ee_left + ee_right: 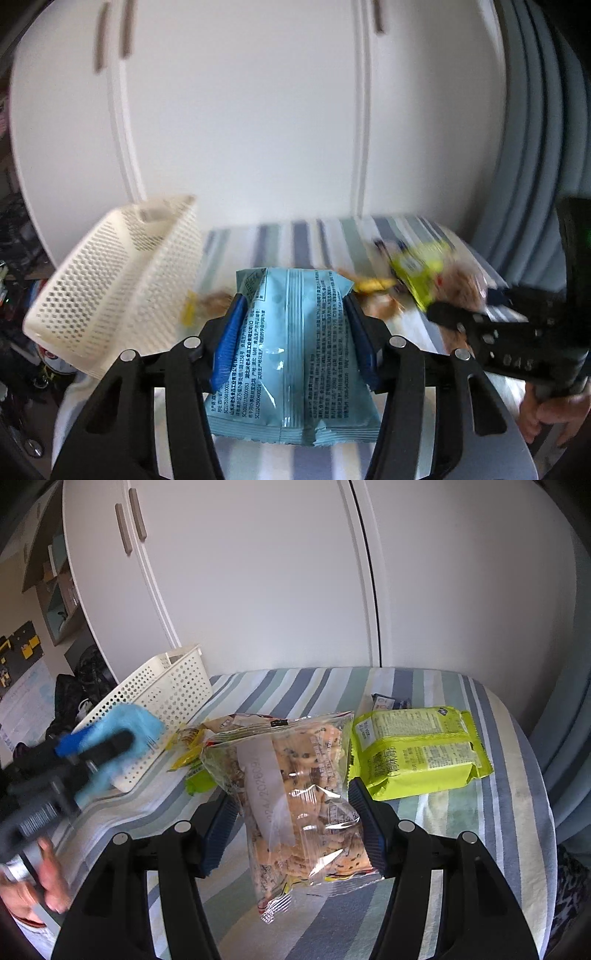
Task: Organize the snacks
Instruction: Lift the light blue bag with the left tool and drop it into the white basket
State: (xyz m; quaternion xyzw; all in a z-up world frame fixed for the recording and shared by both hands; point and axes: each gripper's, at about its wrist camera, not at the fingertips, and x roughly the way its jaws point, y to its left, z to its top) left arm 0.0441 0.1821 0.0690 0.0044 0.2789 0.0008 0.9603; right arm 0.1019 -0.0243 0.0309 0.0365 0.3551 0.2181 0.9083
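Digits "2026" on clear cookie bag (295, 797) between right gripper (293, 819) jaws.

white wardrobe doors (258, 583) with brown handles (137, 514) stand behind a striped bedcover (461, 812).

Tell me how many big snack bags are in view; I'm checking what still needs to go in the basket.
3. A blue bag is in the left gripper, a clear cookie bag is in the right gripper, and a green bag lies on the striped cloth. Small packets nearby aren't counted; the basket may hide more.
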